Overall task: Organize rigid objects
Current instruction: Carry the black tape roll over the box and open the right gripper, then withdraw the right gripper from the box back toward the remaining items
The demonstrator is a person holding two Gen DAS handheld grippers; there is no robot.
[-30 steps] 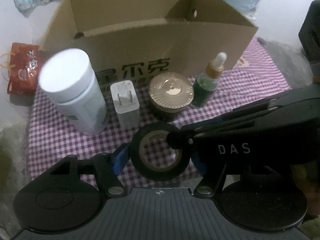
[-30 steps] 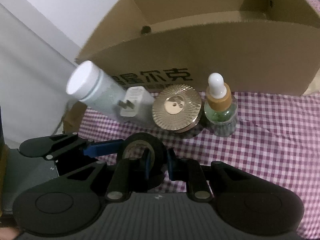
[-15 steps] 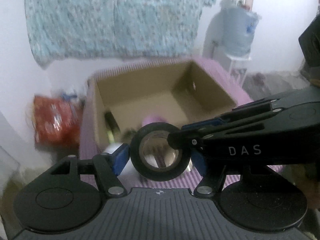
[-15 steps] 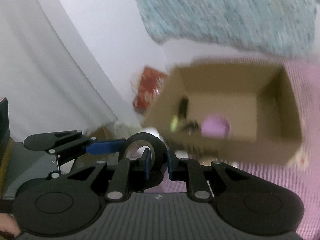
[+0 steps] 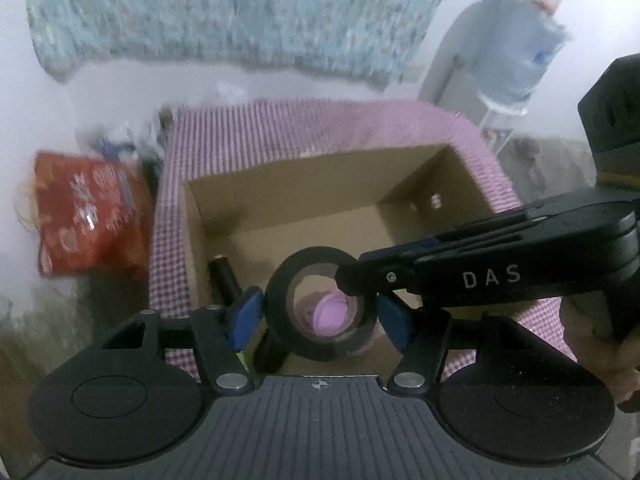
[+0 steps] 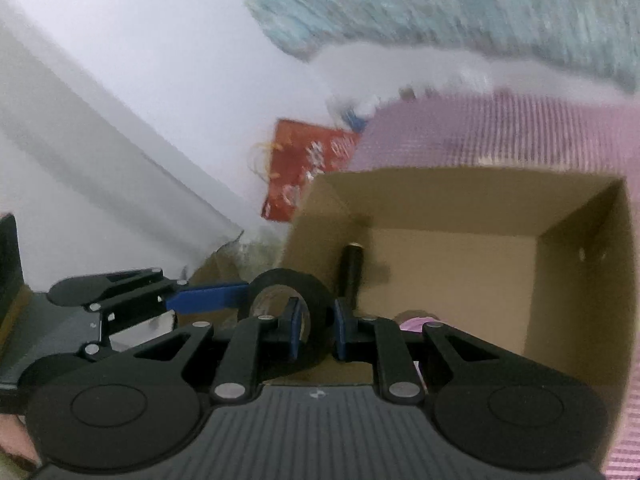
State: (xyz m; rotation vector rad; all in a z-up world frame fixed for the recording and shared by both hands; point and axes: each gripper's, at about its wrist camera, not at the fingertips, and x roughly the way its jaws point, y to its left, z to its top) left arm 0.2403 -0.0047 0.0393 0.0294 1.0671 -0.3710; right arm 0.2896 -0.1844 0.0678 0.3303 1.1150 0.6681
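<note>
My right tool [image 6: 316,328] is narrow and pinches the wall of the black tape roll [image 5: 280,320]: one blue pad sits inside the ring, the other on its outer face. My left tool [image 5: 320,312] comes at the same roll from the side. Its jaws have just been closing, and the roll stands between them on edge, with a pad against each side of its outer rim. In the left wrist view my right tool reaches in from the right, and my right hand [image 5: 592,340] shows at the far right edge behind it.

The roll hangs between both tools, above the near end of the open cardboard box [image 5: 304,196]. Through the ring I see something pink [image 5: 332,312] lying on the box floor. Just left of the roll a dark cylinder [image 5: 224,280] lies in the box along its left wall. The rest of the box floor ahead is bare brown card.

The box stands on a surface covered with a purple checked cloth [image 5: 320,124], which runs on beyond the box. Off the surface, ahead and to the left, is a red bag [image 5: 88,216]. Farthest ahead, a pale blue patterned cloth [image 5: 240,12] hangs on the white wall, blurred, and a big water bottle [image 5: 516,52] stands far off to the right.
</note>
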